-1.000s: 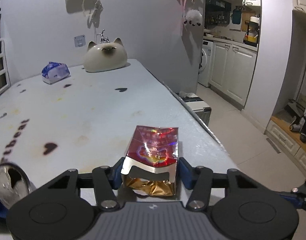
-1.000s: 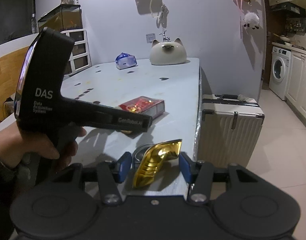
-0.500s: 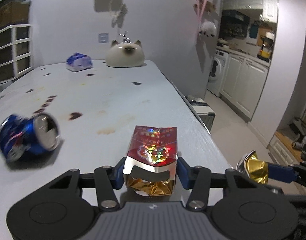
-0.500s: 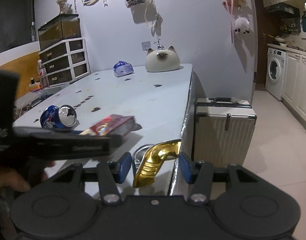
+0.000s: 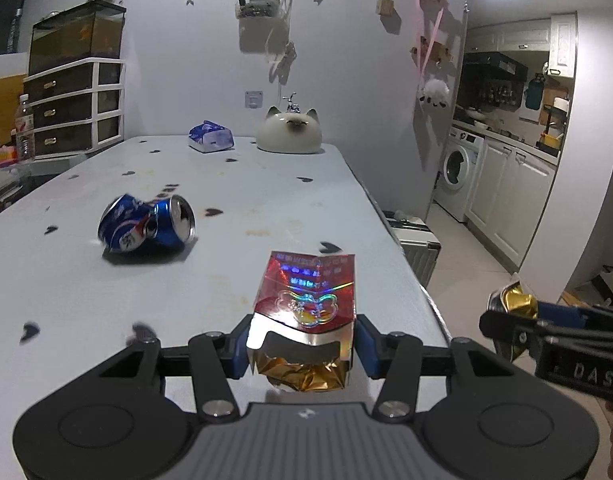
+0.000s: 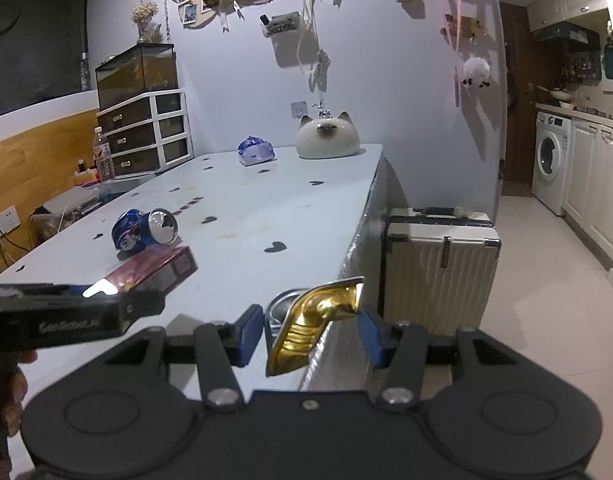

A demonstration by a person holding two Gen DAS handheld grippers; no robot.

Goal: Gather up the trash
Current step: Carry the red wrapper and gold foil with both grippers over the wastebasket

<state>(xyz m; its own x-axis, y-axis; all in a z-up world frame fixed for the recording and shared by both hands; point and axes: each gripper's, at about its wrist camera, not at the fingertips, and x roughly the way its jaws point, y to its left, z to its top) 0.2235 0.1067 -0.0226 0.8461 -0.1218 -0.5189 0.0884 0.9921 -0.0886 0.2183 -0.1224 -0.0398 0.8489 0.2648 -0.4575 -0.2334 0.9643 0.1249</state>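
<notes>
My left gripper (image 5: pixel 302 350) is shut on a red foil cigarette box (image 5: pixel 308 296) with crumpled gold lining, held above the near right part of the white table (image 5: pixel 234 200). The right wrist view shows that box (image 6: pixel 154 270) sticking out of the left gripper (image 6: pixel 138 298) at the left. My right gripper (image 6: pixel 312 336) is shut on a crushed gold can (image 6: pixel 318 314), held over the table's right edge. In the left wrist view the same gold can (image 5: pixel 514 300) shows at the far right. A crushed blue can (image 5: pixel 146 229) lies on its side on the table, and the right wrist view has this blue can (image 6: pixel 144 232) at mid left.
A cat-shaped ceramic jar (image 5: pixel 288 136) and a blue tissue pack (image 5: pixel 210 142) stand at the table's far end. A cream suitcase (image 6: pixel 442 272) stands on the floor against the table's right side. Drawers with a fish tank (image 6: pixel 146 132) are at the left, a washing machine (image 6: pixel 550 160) at the right.
Both grippers have drawn back and risen a little with their loads. The blue can came into the left wrist view and now lies farther off, to the left.
</notes>
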